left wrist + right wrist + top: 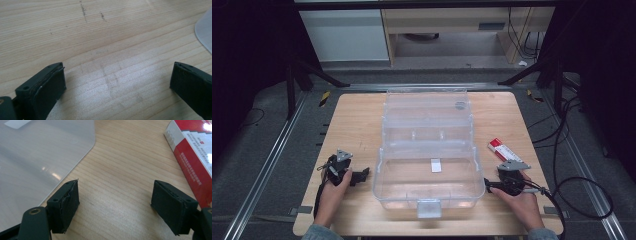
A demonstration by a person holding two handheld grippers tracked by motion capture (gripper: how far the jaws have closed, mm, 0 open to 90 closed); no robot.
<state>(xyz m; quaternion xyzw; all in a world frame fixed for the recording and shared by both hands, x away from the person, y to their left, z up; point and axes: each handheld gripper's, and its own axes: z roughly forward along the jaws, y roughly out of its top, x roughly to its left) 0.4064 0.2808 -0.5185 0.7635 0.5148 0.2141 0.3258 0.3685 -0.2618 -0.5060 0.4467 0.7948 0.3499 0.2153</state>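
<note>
Both claws stand wide and hold nothing. The left claw point(360, 176) rests on the pale wooden counter point(357, 120), the clear plastic hinged storage box point(428, 182) just to its right. The right claw point(115, 202) has that box to its left and the red-and-white rectangular carton point(197, 157) just to its right. The carton's long axis runs away from this claw, slanting leftward. To grip it well, I'd turn the claw across its narrow width, then close.

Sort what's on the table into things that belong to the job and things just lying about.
Part of the job:
clear plastic box, lid open, between the grippers
red and white carton, beside the right gripper
left gripper, open over bare wood

Lying about:
cables on the floor
cabinet beyond the table
</note>
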